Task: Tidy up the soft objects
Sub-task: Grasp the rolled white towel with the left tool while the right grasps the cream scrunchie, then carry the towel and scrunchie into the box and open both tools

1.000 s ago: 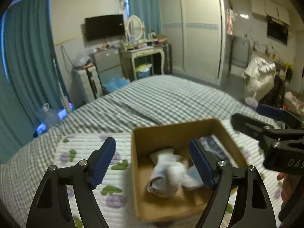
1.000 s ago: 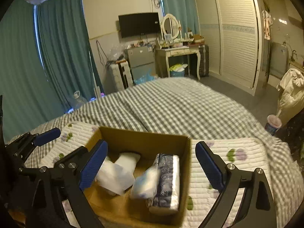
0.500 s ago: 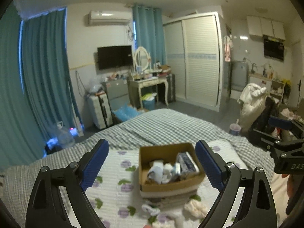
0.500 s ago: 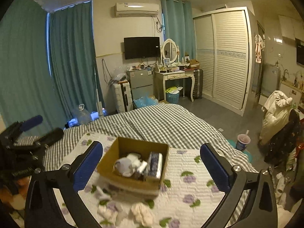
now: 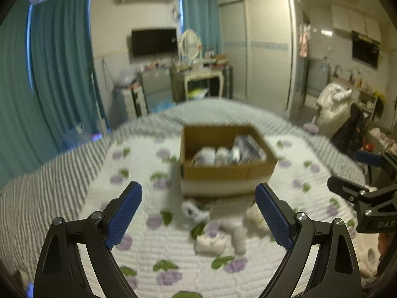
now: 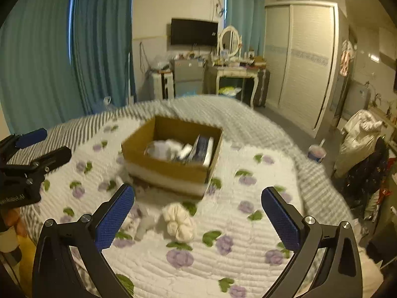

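A brown cardboard box (image 5: 228, 171) (image 6: 168, 166) sits on a white flowered quilt (image 5: 161, 250) and holds several white soft bundles and a dark patterned pack (image 6: 202, 149). Loose white soft items lie in front of the box: a cream bundle (image 6: 180, 223), a small white roll (image 5: 211, 242) and a white sock-like piece (image 5: 194, 212). My left gripper (image 5: 198, 213) is open and empty, above the loose items. My right gripper (image 6: 197, 216) is open and empty, over the cream bundle. Both views are blurred.
The quilt lies on a grey checked bed (image 6: 198, 109). Teal curtains (image 6: 49, 57), a dressing table (image 6: 235, 74), a wardrobe (image 6: 300, 57) and a clothes pile (image 6: 359, 136) stand around the bed. A cup (image 6: 316, 152) stands on the floor at right.
Both grippers pulled back and up from the box a second ago, then came lower toward the loose items in front of it. Both stayed open and empty.
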Tool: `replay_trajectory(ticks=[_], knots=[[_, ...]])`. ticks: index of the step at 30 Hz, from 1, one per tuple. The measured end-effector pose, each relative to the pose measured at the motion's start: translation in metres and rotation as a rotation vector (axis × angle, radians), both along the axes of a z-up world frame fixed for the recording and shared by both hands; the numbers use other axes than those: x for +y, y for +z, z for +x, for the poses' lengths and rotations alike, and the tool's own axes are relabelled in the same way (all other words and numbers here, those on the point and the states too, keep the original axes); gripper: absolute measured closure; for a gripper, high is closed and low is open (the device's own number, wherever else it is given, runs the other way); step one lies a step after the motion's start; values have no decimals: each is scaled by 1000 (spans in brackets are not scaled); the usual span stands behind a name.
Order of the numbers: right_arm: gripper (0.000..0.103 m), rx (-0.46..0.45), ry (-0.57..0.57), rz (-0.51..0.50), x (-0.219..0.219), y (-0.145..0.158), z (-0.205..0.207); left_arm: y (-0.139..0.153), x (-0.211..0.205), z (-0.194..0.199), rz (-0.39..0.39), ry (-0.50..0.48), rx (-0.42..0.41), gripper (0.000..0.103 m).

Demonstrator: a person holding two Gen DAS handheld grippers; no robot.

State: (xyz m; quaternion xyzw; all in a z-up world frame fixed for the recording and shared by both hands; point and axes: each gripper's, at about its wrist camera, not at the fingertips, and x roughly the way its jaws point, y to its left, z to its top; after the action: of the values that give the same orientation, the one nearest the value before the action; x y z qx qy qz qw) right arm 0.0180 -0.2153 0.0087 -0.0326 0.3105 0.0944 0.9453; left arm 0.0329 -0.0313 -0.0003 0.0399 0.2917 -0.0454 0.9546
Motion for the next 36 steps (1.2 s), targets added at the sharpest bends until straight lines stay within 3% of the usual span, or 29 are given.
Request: replay_trajectory(ticks=[4, 12, 18, 21, 24, 26, 28, 29, 30, 36], knots=[[0, 79, 25, 38, 8, -45, 18, -51, 4, 16, -23, 32, 123, 11], [9, 217, 31, 7, 28, -121, 58, -121, 3, 33, -30, 53, 263, 11], [21, 298, 51, -17, 41, -159, 75, -154, -4, 39, -26, 28, 350, 11], [40, 342, 72, -20, 47, -174, 81, -167, -6, 45, -21, 11, 393, 11], [48, 344, 83, -11, 47, -178, 81, -176, -5, 54, -23, 16, 424, 15], [66, 343, 85, 1, 45, -178, 81, -176, -4, 55, -34, 12, 431, 18], [69, 342, 86, 10, 44, -178, 80, -175, -5, 54, -37, -1, 426, 30], [76, 341, 87, 10, 44, -177, 80, -174, -6, 53, -35, -7, 424, 34], [79, 338, 89, 9, 45, -177, 79, -173, -6, 52, -34, -14, 424, 44], [85, 311, 105, 12, 49, -165, 71, -163, -1, 46, -46, -18, 422, 47]])
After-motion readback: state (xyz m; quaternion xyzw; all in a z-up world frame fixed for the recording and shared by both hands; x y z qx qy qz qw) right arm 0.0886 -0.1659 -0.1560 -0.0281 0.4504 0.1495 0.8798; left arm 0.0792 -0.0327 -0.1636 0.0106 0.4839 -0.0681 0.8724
